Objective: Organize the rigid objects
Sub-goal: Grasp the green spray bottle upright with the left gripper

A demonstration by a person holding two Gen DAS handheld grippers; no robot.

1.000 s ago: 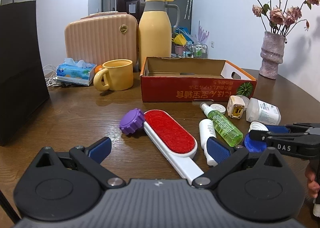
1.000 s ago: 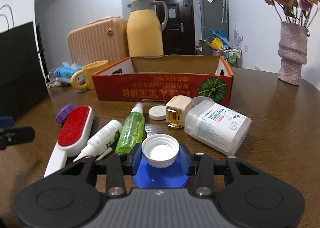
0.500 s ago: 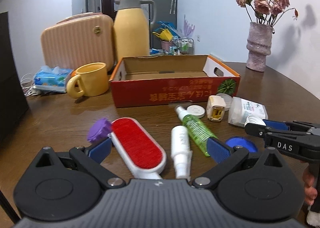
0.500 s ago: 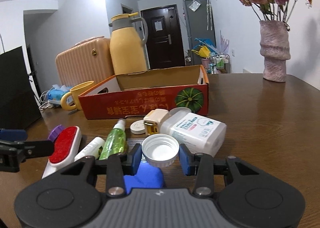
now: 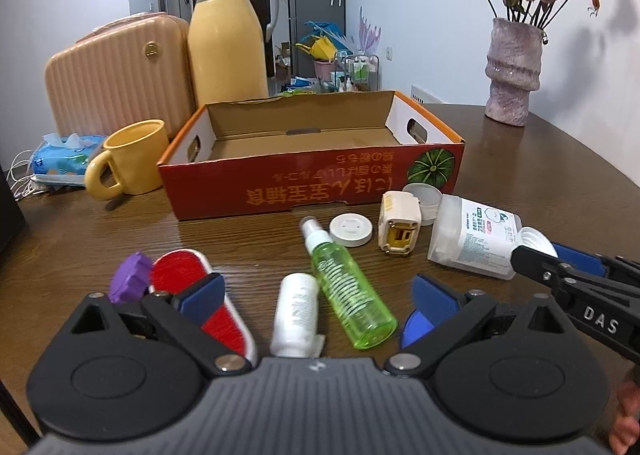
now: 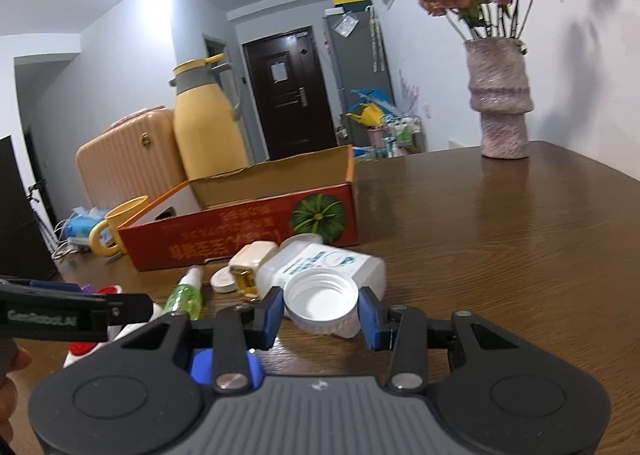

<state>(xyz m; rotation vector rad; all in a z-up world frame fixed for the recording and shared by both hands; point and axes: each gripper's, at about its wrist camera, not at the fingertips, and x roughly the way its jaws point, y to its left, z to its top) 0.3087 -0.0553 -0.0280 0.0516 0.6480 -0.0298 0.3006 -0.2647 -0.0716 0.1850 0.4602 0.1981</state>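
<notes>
My right gripper (image 6: 320,313) is shut on a white screw cap (image 6: 320,297), held off the table in front of a lying white jar (image 6: 332,265). The blue lid (image 6: 208,365) lies below it. My left gripper (image 5: 316,291) is low over the table with its jaws closing. A green spray bottle (image 5: 348,291) and a white tube bottle (image 5: 296,311) lie between its fingers, untouched by the pads. A red lint brush (image 5: 188,275) and a purple cap (image 5: 130,283) sit at its left finger. The open red cardboard box (image 5: 280,183) stands behind, empty.
A white round lid (image 5: 351,230) and a cream plug (image 5: 400,225) lie before the box. A yellow mug (image 5: 132,159), a tissue pack (image 5: 60,159), a beige case (image 5: 116,71) and a yellow jug (image 5: 228,43) stand back left. A flower vase (image 5: 512,71) stands back right.
My right gripper has lifted the white cap off the blue lid and swung rightwards. My left gripper has slid right, from around the lint brush to around the two bottles.
</notes>
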